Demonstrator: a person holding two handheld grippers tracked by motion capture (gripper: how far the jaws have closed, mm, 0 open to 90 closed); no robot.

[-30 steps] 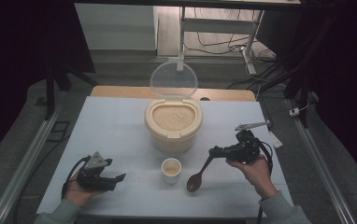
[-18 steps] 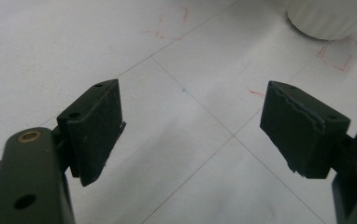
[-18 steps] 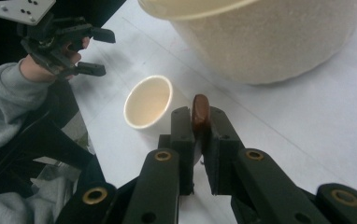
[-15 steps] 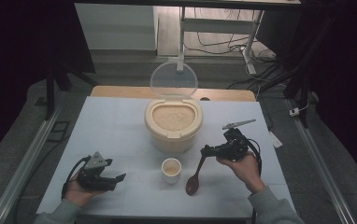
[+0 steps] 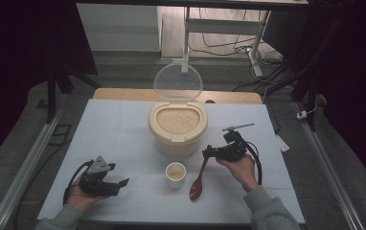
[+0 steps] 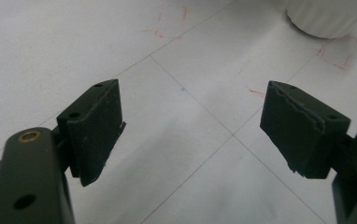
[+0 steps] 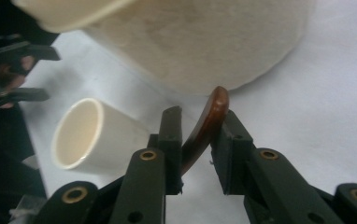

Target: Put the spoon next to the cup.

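The wooden spoon (image 5: 199,179) lies on the white surface (image 5: 119,139) just right of the small cup (image 5: 175,173), its handle tip pinched between the jaws of my right hand-held gripper (image 5: 210,154), bowl end toward me. My right hand (image 5: 241,167) reaches in from the lower right, in front of the open rice container (image 5: 177,125). My left hand-held gripper (image 5: 116,184) rests low near the front left, jaws spread and holding nothing.

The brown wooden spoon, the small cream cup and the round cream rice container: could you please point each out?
Brown wooden spoon (image 5: 196,188), high view, bowl.
Small cream cup (image 5: 175,174), high view, rim.
Round cream rice container (image 5: 171,141), high view, front wall.
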